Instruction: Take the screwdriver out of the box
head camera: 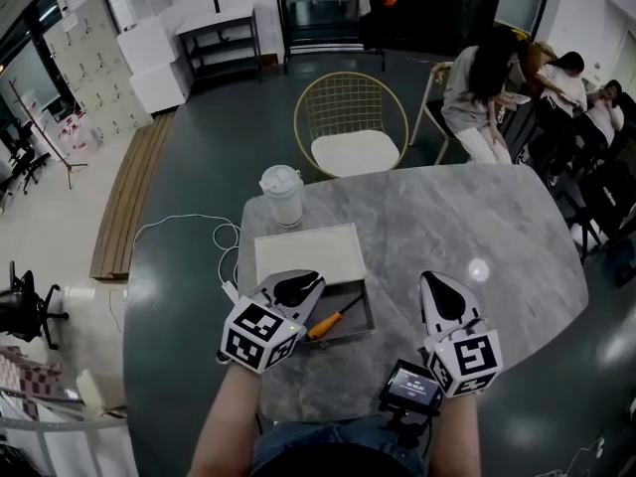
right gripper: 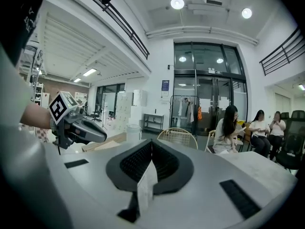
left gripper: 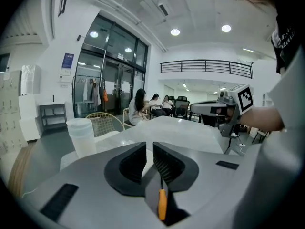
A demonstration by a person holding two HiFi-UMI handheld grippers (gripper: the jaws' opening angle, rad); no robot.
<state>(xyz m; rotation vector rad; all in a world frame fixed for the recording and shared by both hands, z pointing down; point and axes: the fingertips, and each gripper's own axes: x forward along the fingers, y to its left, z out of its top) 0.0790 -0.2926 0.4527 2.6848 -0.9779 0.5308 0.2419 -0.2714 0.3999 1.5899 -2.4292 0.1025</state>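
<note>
At the near edge of the grey marbled table [head camera: 497,237], the person holds both tools just over the surface, pointing away. The left tool [head camera: 296,288] is over the near left part of the open box [head camera: 367,314]. Its jaws stand a narrow slit apart and hold nothing. The screwdriver [head camera: 333,318] lies loose on the box floor just right of this tool, its orange handle toward the near left and its dark shaft toward the far right. It shows below the slit in the left gripper view. The right tool [head camera: 444,296] is to the right of the box, its jaws closed together and empty. The box's pale lid [head camera: 306,253] lies open on the far side. Beyond it stands a lidded translucent cup [head camera: 281,195], then a gold wire chair [head camera: 350,127]. People [head camera: 477,87] sit at the far right.
</note>
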